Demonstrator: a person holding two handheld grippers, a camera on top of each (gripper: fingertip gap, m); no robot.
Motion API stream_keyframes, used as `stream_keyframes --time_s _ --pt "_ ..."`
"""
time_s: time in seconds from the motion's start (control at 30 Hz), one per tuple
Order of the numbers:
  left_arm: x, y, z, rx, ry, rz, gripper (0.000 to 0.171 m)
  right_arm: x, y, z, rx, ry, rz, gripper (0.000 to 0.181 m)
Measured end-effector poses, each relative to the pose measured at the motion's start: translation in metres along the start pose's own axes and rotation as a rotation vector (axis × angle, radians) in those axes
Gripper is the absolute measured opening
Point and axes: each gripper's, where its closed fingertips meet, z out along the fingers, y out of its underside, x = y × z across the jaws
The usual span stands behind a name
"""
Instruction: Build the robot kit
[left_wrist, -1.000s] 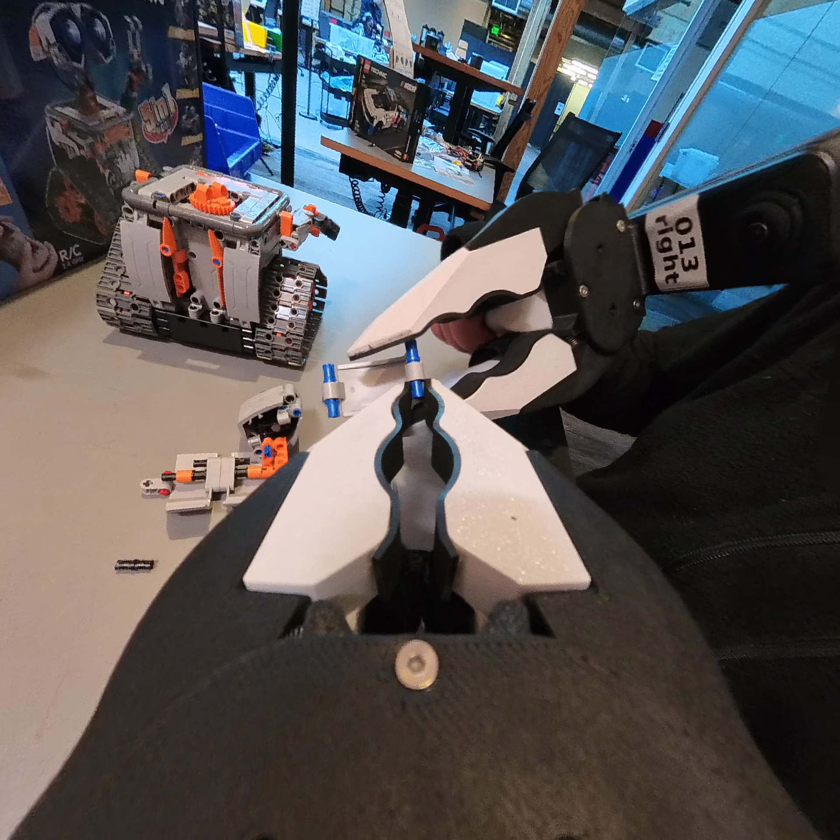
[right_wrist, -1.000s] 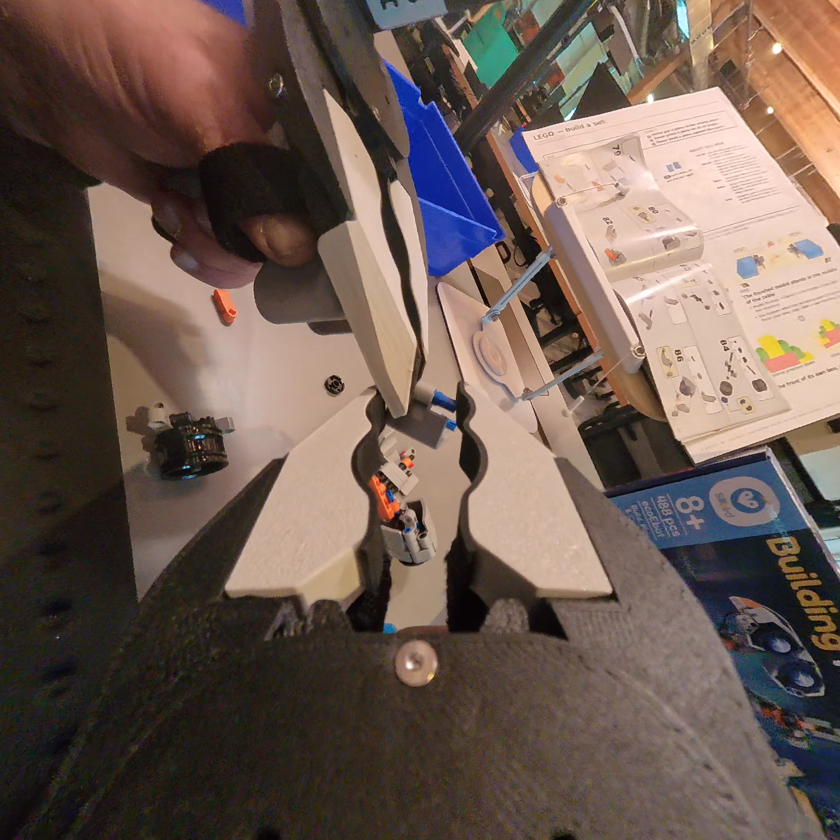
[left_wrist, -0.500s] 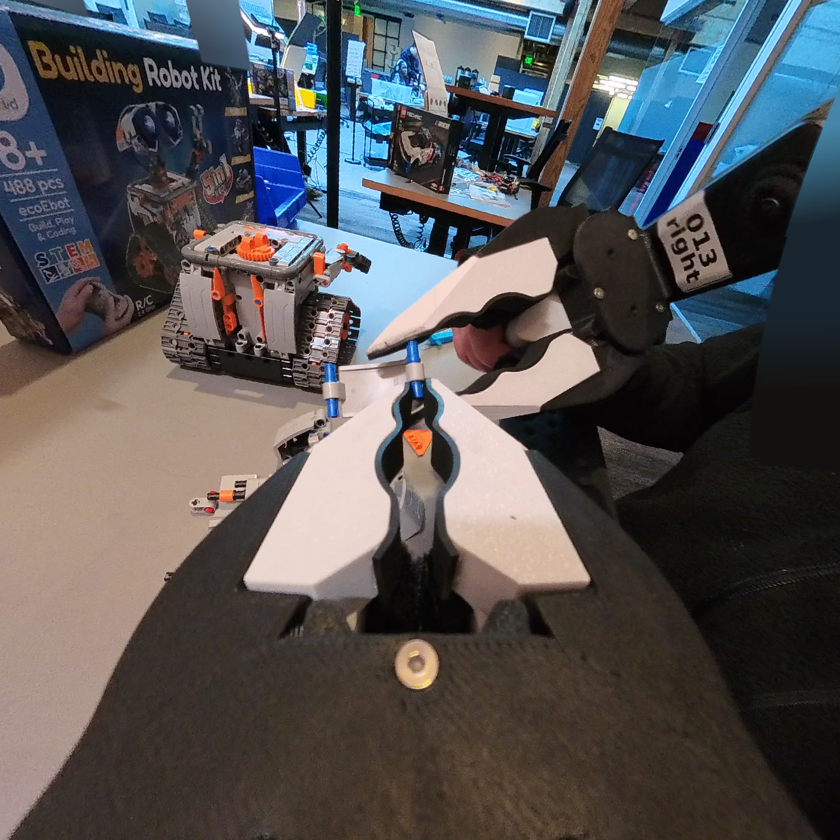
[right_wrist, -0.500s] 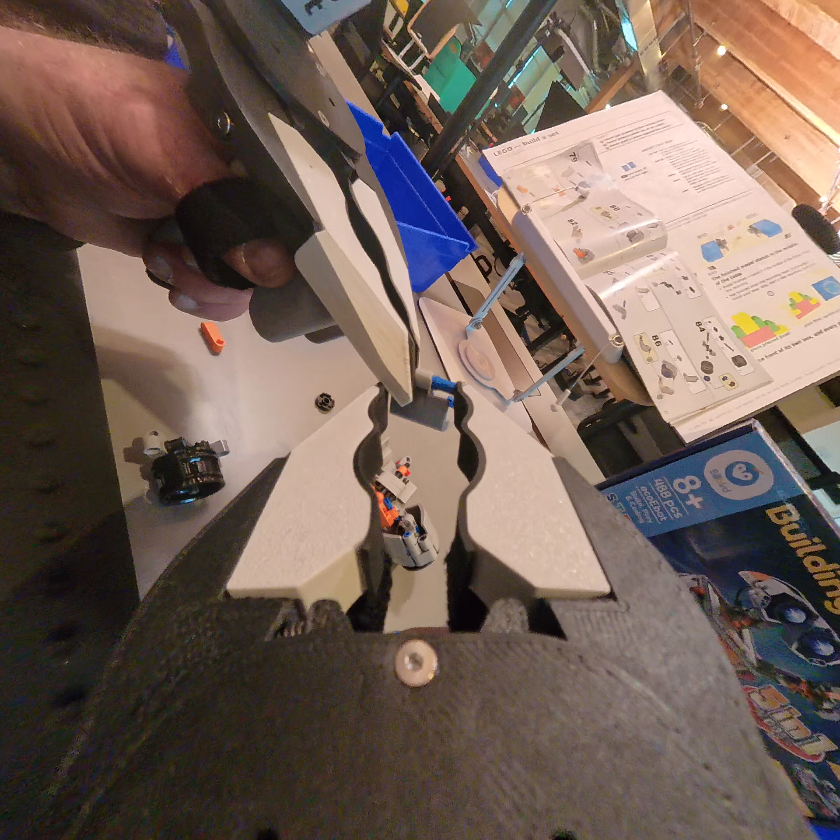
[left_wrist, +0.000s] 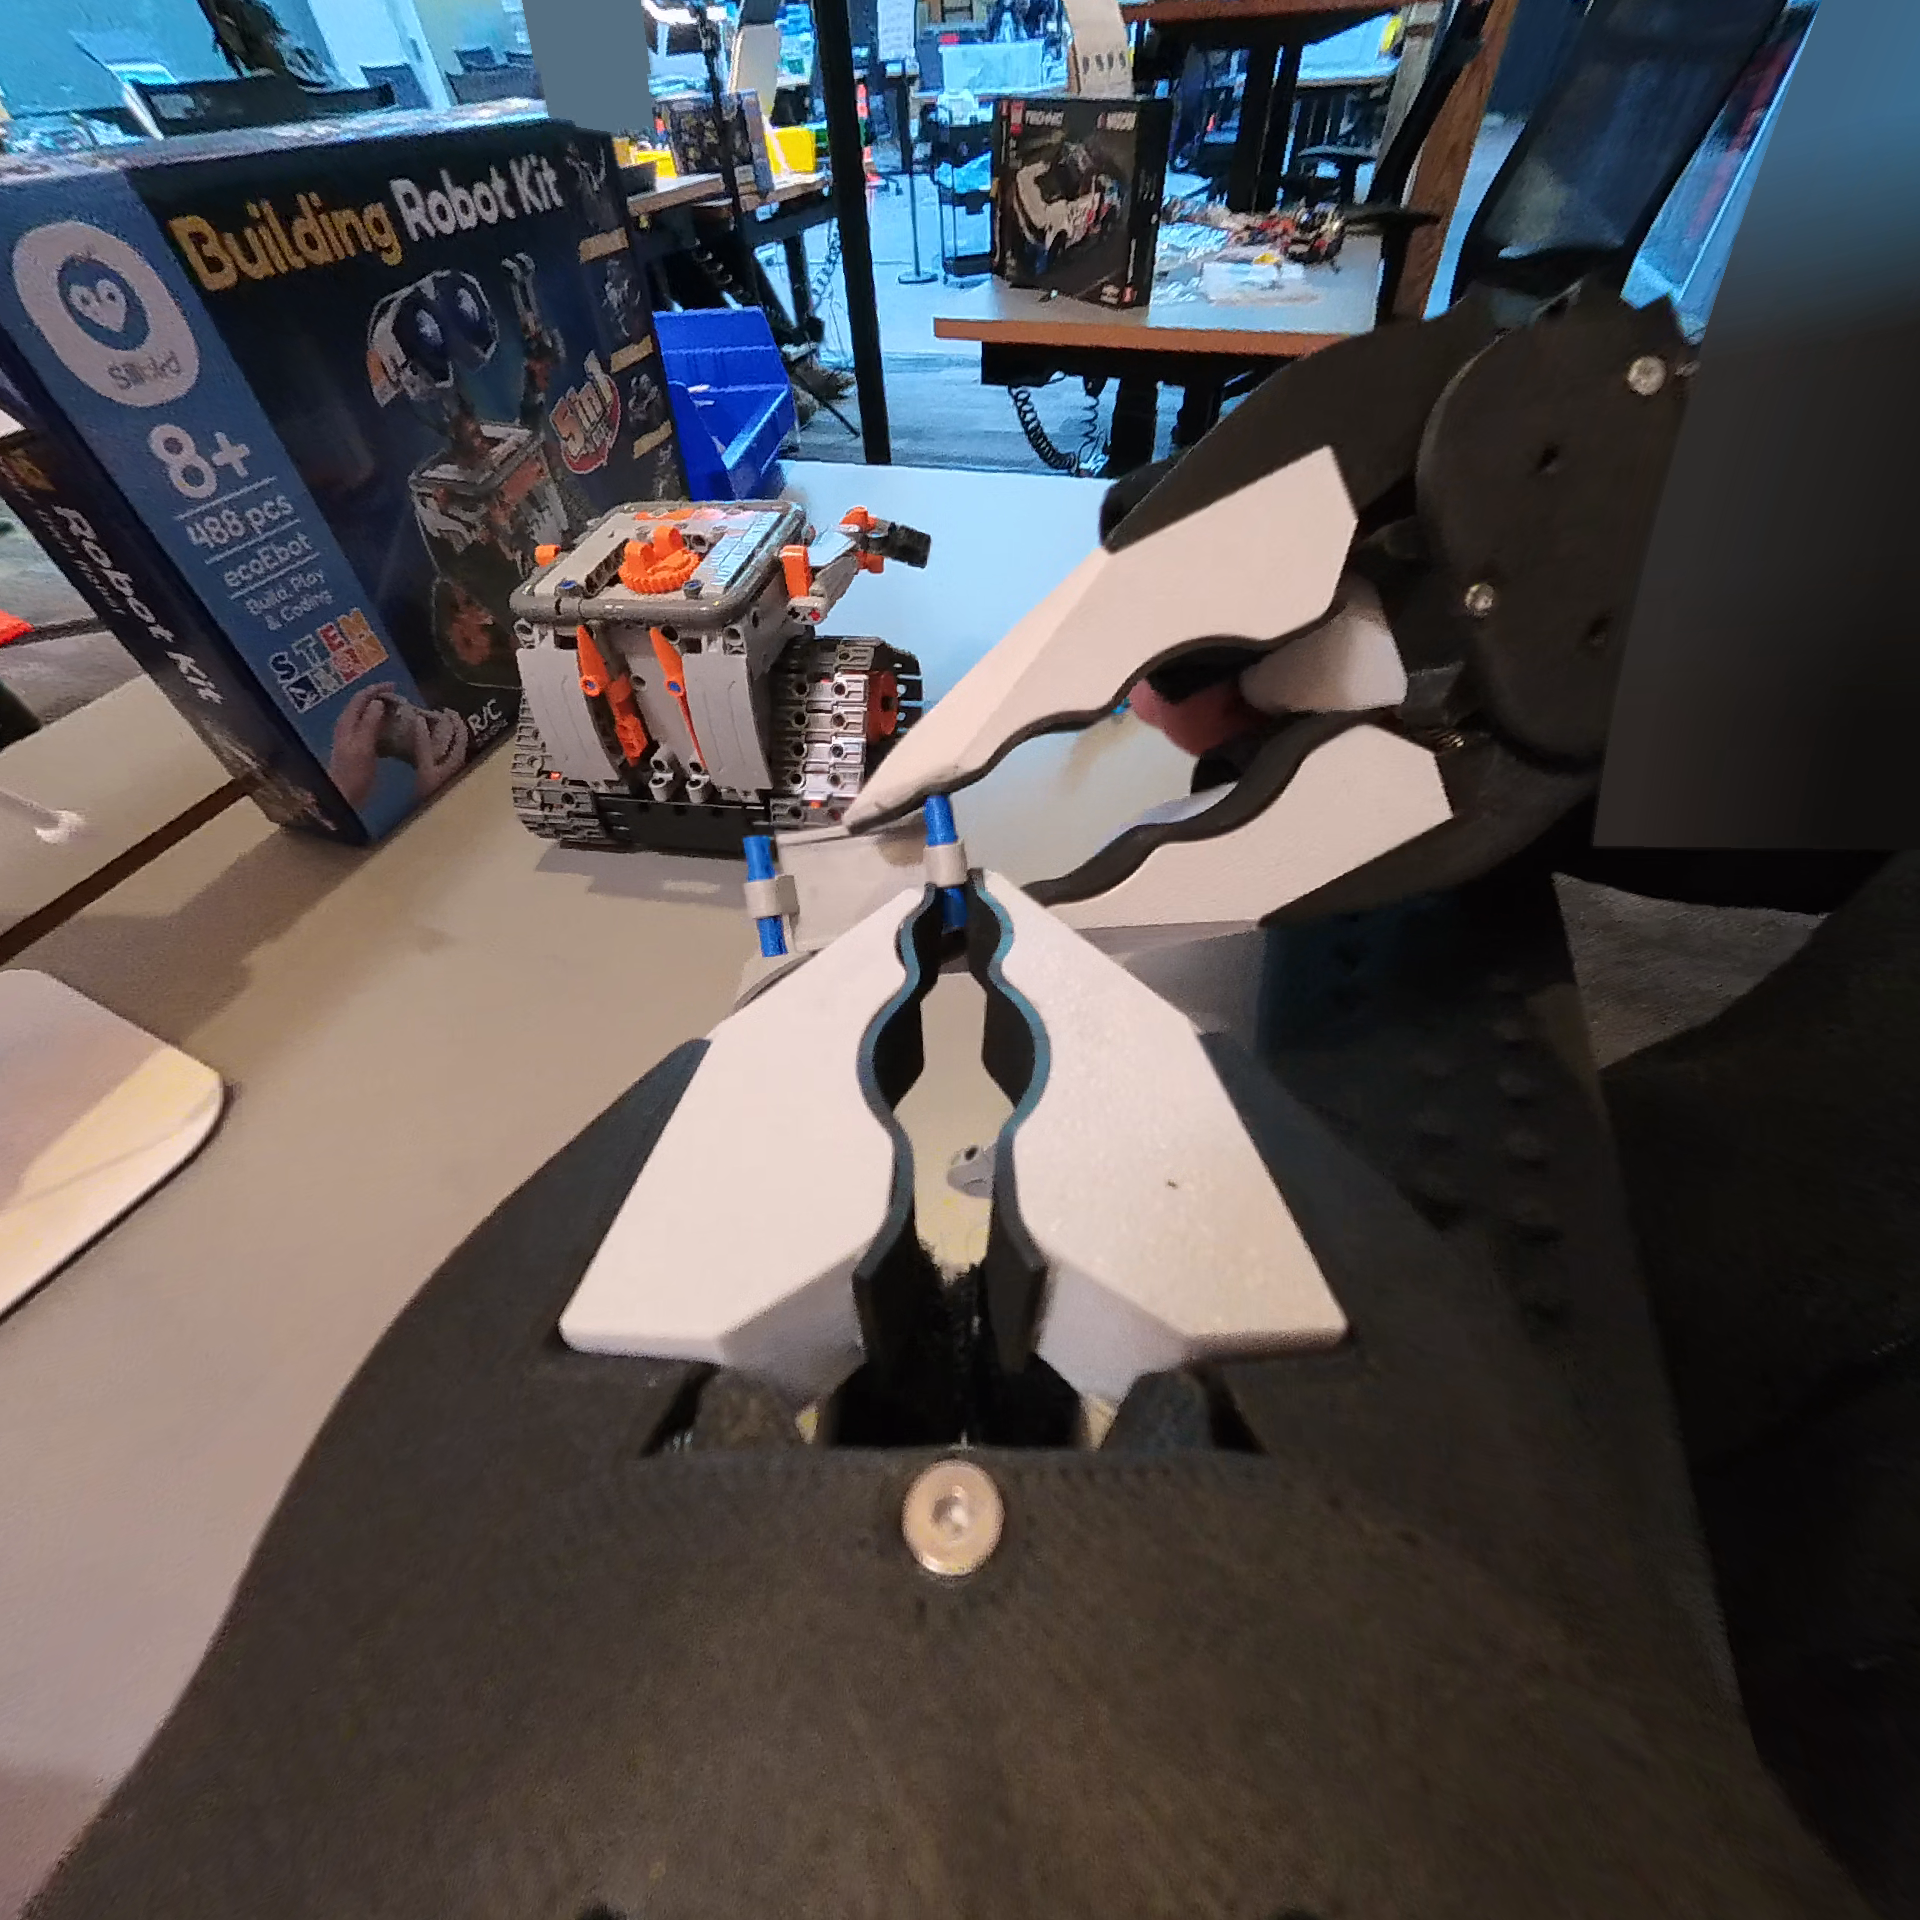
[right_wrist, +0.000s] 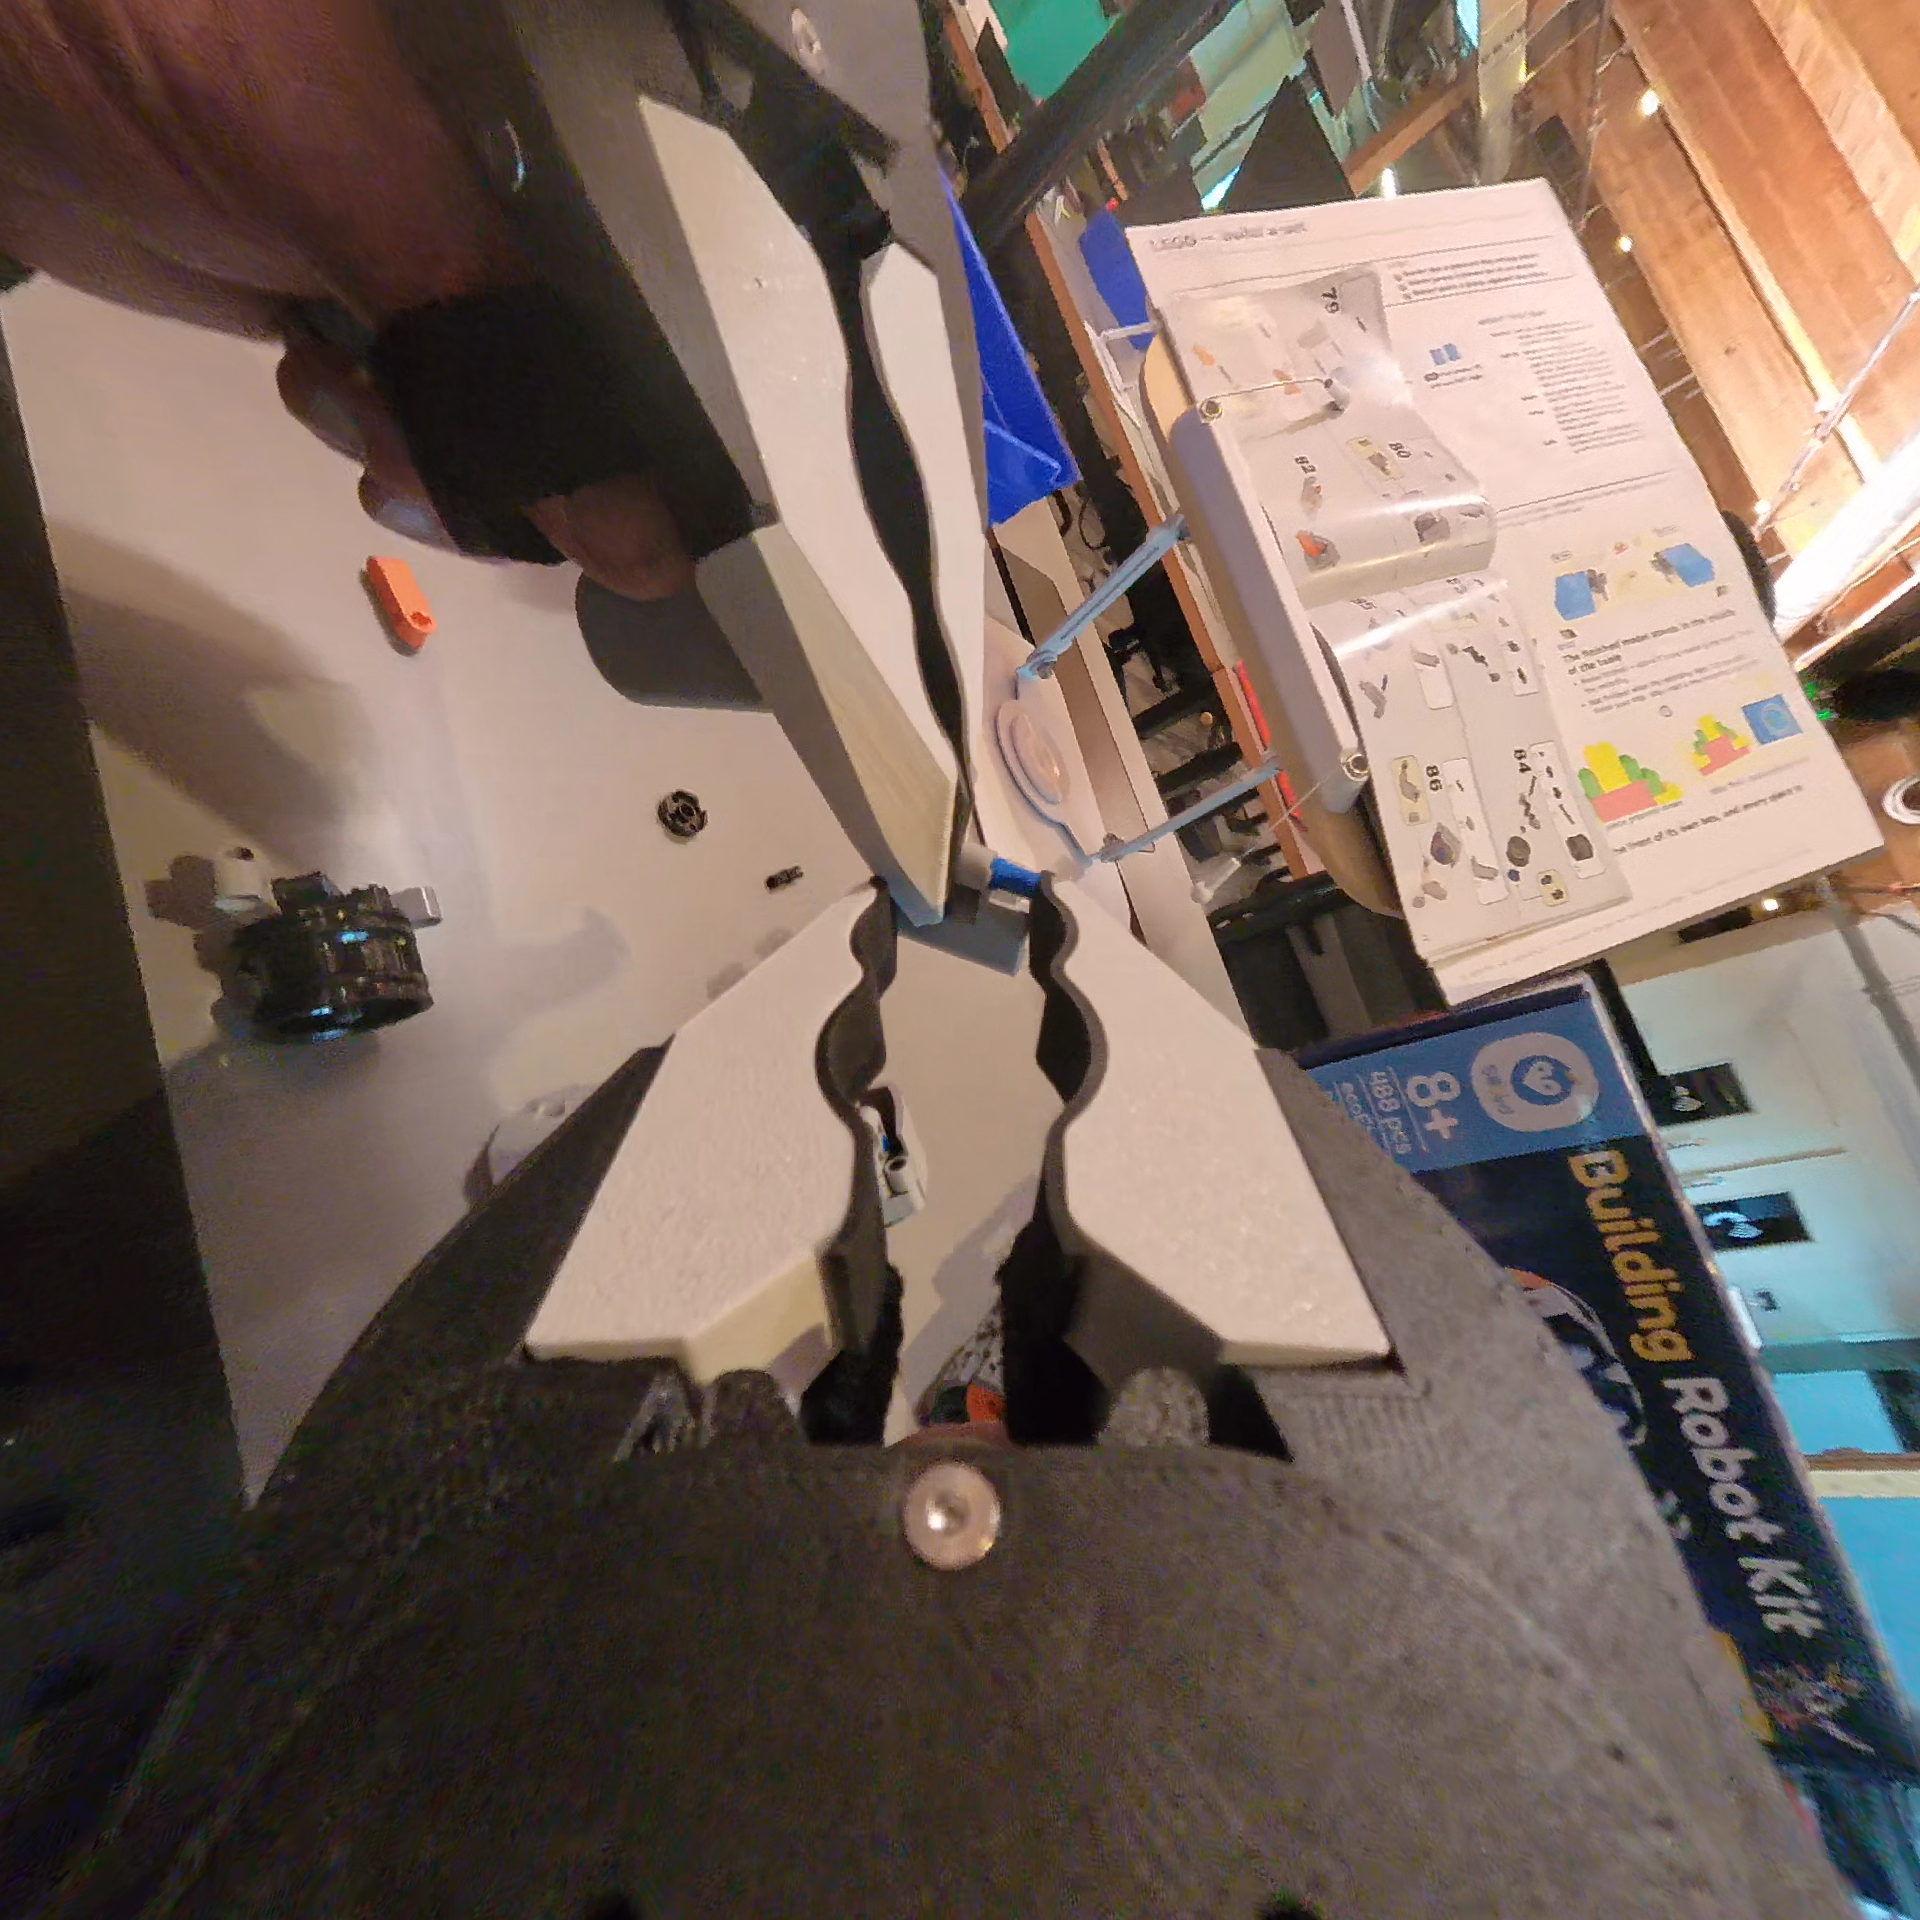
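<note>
Currently held: one grey panel piece (left_wrist: 831, 871) with two blue pins, lifted clear of the bench (left_wrist: 364, 1049). Your left gripper (left_wrist: 943, 906) has its fingers drawn narrow, pinching the nearer blue pin (left_wrist: 940, 831) at the very tips. Your right gripper (right_wrist: 961, 902) has its fingers part-way apart and straddling the same piece. One finger (left_wrist: 1091, 665) rests its tip on the panel's top edge, but whether the pair actually clamps it cannot be told from either view. Your hand (right_wrist: 208, 156) wraps the left gripper's handle. Behind, on the bench: tracked robot model (left_wrist: 686, 675), grey with orange parts, and a dark-blue kit box (left_wrist: 270, 436) just beside it. Also a blue bin (left_wrist: 727, 405) farther back. Loose stock: black wheel assembly (right_wrist: 322, 966), orange part (right_wrist: 400, 603), small black round part (right_wrist: 683, 811). Printed instruction sheets (right_wrist: 1455, 582) stand on a holder to the right. Risk, as judged: the hold is on a round pin at the fingertips only, so a sideways push from the right gripper could swivel the piece or slip it out onto the bench.
</note>
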Motion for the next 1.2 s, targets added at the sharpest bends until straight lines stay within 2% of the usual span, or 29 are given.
stream_keyframes --time_s 0.27,0.33,0.43,0.57,0.83,1.0,1.2 --pt "-0.002 0.008 0.004 -0.071 -0.054 0.083 0.0 -0.004 0.007 0.003 -0.063 0.018 -0.105 0.022" --pt "-0.003 0.006 0.002 -0.061 -0.043 0.072 0.0 -0.002 0.004 0.003 -0.025 0.017 -0.077 0.024" --pt "-0.003 0.0 0.0 -0.045 -0.04 0.073 0.001 -0.005 -0.001 0.0 0.039 -0.035 -0.029 0.041" --pt "-0.002 -0.005 -0.006 -0.032 -0.022 0.037 0.001 0.005 0.0 -0.008 0.068 -0.059 0.027 0.042" --pt "0.01 -0.003 -0.007 -0.052 0.059 0.001 0.001 -0.002 -0.001 -0.011 0.076 -0.101 -0.039 0.025" --pt "0.018 0.003 -0.009 -0.113 0.114 0.019 0.001 -0.012 0.002 -0.014 0.07 -0.192 -0.072 0.01" --pt "0.031 0.009 -0.018 -0.139 0.213 0.004 0.003 -0.033 -0.005 -0.025 0.119 -0.387 0.08 0.005"
